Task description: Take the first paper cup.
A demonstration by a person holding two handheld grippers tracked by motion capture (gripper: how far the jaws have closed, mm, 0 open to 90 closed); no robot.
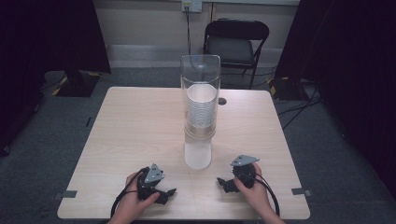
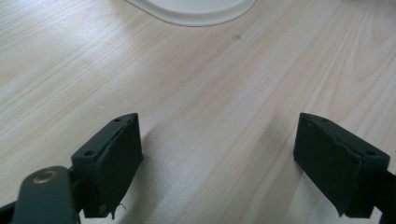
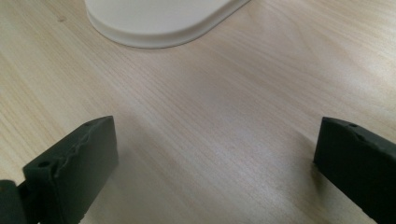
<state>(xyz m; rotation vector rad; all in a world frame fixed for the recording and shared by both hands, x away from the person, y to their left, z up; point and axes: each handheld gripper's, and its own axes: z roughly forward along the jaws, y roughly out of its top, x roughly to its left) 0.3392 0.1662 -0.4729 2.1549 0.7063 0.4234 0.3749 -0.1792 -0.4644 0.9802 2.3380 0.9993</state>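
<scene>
At the near edge of the light wooden table (image 1: 130, 121), a person's two hands each rest a black gripper on the tabletop. The left gripper (image 1: 169, 192) sits near the front edge, left of centre, and points in toward the middle; its own view looks along two black jaws standing wide apart over bare wood grain, with nothing between them. The right gripper (image 1: 220, 181) lies opposite it, right of centre, also turned inward, with a grey three-cornered plate on top; its jaws likewise stand spread wide with nothing in their gap and only the tabletop beneath. The two grippers are apart from each other, and neither touches anything but the table. Just beyond and between them stands a tall clear tube (image 1: 200, 98), upright on a white base (image 1: 197, 156), and inside its upper part sits a stack of white cups (image 1: 201, 109) with ribbed rims. The rounded edge of that white base appears at the top of the left gripper view (image 2: 196, 11) and of the right gripper view (image 3: 154, 23), near each pair of jaws but not touching them. Farther off, past the table's far edge, a black folding chair (image 1: 236, 44) stands on grey carpet against the wall.
</scene>
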